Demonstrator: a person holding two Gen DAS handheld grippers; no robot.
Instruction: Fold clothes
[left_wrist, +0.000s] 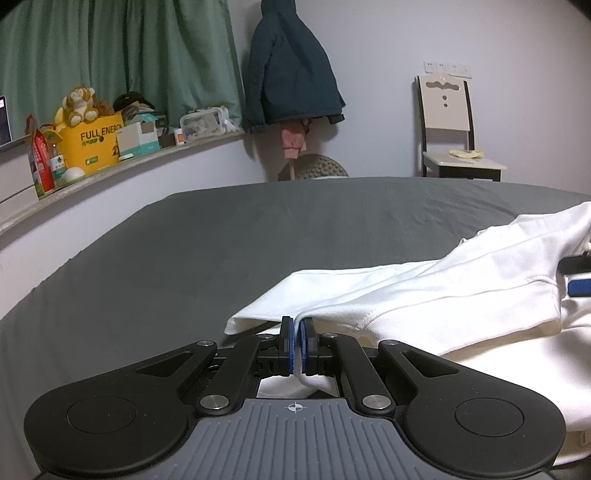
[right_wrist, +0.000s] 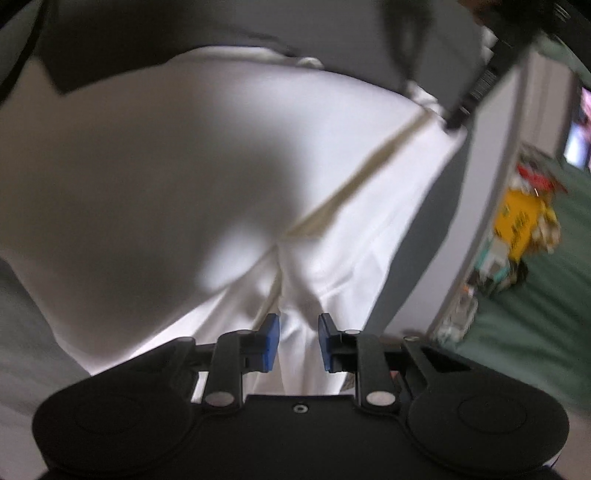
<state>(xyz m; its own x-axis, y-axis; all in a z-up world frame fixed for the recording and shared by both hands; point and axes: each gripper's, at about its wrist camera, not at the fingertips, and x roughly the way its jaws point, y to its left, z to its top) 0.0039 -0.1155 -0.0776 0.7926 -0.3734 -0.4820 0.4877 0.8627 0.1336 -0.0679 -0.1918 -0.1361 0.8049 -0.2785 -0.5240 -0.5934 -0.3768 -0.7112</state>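
A white garment (left_wrist: 424, 291) lies spread over the grey bed sheet (left_wrist: 221, 240), bunched into long folds. My left gripper (left_wrist: 297, 325) is shut on an edge of it, with white cloth pinched between the blue pads and hanging behind them. At the right edge of the left wrist view, one blue pad (left_wrist: 580, 287) of the other gripper shows against the cloth. In the blurred, tilted right wrist view, my right gripper (right_wrist: 299, 332) hovers just over the garment (right_wrist: 184, 147). Its jaws stand a little apart with a ridge of white cloth in the gap, and the pads do not press on it.
A wall ledge on the left carries a yellow box (left_wrist: 96, 144), a plush toy, cartons and a clear case. A dark coat (left_wrist: 291, 74) hangs on the far wall beside green curtains. A chair (left_wrist: 450, 129) stands past the bed's far edge.
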